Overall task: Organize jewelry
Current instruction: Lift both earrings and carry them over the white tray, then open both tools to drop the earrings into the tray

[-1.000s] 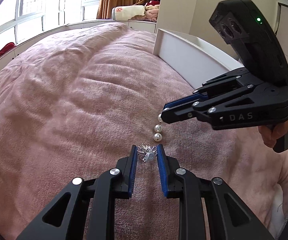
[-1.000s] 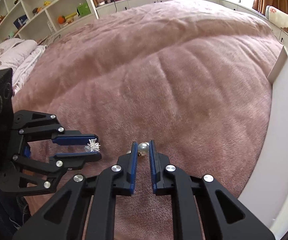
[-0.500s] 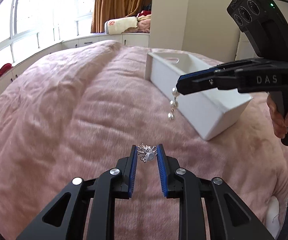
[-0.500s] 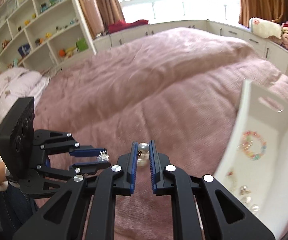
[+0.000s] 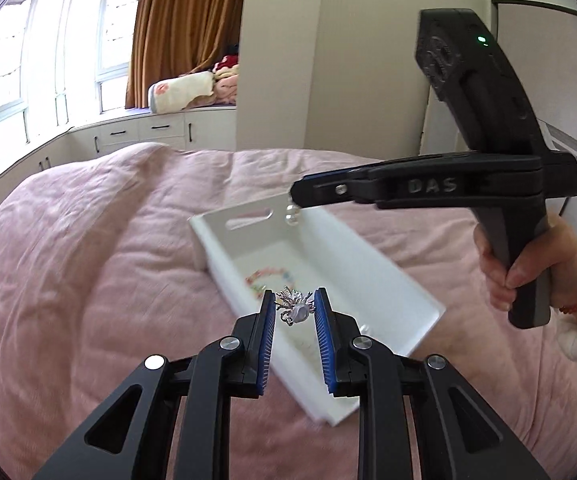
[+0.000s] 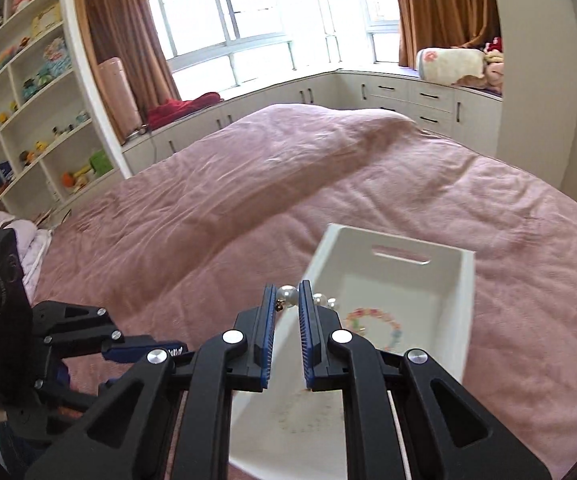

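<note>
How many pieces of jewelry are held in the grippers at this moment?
2. A silver spiky brooch sits between the fingers of the left gripper, and a pearl earring sits between those of the right gripper, both above the white tray. More pieces lie inside the tray.

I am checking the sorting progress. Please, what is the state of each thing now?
Left gripper: shut on silver brooch, held in the air.
Right gripper: shut on pearl earring, above the tray.
White tray: on the pink blanket, upright.
Beaded bracelet: lying inside the tray.
</note>
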`<control>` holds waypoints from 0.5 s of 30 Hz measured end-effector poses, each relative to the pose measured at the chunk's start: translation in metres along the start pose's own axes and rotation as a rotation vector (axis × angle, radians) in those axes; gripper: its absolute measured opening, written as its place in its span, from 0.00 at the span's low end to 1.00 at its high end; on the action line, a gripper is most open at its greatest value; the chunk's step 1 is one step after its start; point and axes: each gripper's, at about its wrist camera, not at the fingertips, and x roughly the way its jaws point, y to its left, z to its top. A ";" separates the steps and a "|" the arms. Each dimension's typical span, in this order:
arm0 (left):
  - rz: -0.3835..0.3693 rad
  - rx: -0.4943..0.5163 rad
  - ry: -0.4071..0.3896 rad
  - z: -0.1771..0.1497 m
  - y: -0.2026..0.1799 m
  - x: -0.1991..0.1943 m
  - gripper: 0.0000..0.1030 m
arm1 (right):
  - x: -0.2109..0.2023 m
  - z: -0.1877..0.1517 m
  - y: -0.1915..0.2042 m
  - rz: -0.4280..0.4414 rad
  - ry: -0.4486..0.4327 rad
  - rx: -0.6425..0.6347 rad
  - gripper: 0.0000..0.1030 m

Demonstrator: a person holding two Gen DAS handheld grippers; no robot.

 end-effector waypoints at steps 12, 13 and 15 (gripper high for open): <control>-0.002 -0.129 0.252 0.032 -0.031 0.110 0.24 | 0.058 0.006 -0.064 -0.125 0.149 0.059 0.12; -0.007 -0.171 0.295 0.028 -0.029 0.120 0.24 | 0.066 0.004 -0.067 -0.143 0.169 0.057 0.12; -0.026 -0.245 0.346 0.020 -0.023 0.130 0.24 | 0.082 0.000 -0.077 -0.167 0.211 0.079 0.12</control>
